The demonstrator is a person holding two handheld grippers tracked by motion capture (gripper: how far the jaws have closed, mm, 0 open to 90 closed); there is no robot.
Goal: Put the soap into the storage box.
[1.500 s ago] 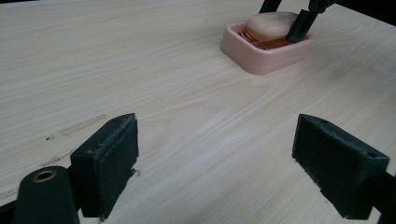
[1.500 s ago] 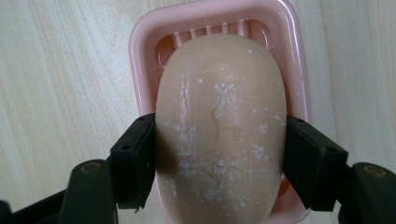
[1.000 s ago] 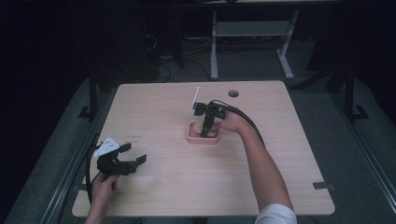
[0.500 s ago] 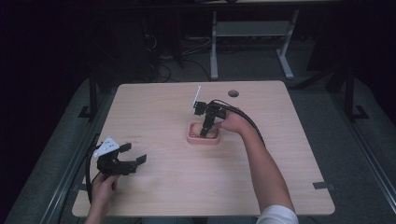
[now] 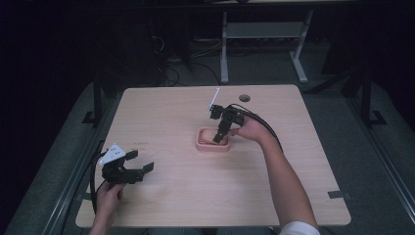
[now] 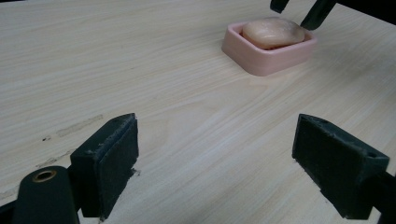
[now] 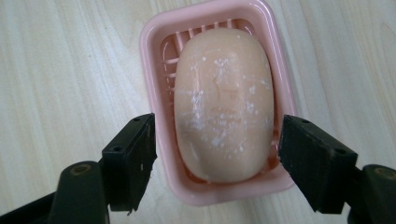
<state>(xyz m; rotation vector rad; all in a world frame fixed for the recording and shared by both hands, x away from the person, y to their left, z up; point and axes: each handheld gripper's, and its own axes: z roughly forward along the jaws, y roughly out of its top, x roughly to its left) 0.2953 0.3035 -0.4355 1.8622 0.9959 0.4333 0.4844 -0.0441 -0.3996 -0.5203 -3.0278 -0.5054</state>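
Observation:
A pink soap dish (image 5: 201, 145) sits near the middle of the table with a pale peach bar of soap (image 5: 207, 135) lying in it. My right gripper (image 5: 221, 137) hangs just over the dish, pointing down. In the right gripper view it (image 7: 217, 158) is open, its jaws on either side of the soap (image 7: 224, 102) at the near end of the dish (image 7: 154, 42), not touching the soap. My left gripper (image 5: 141, 162) is open and holds nothing, low over the table's front left. In the left gripper view it (image 6: 215, 163) faces the dish (image 6: 271, 58) and soap (image 6: 273, 31) from a distance.
A dark round cable hole (image 5: 244, 98) lies near the table's far edge. A strip of tape (image 5: 337, 194) marks the front right edge. A metal frame (image 5: 225, 49) stands on the floor behind the table. Bare wood lies between the left gripper and the dish.

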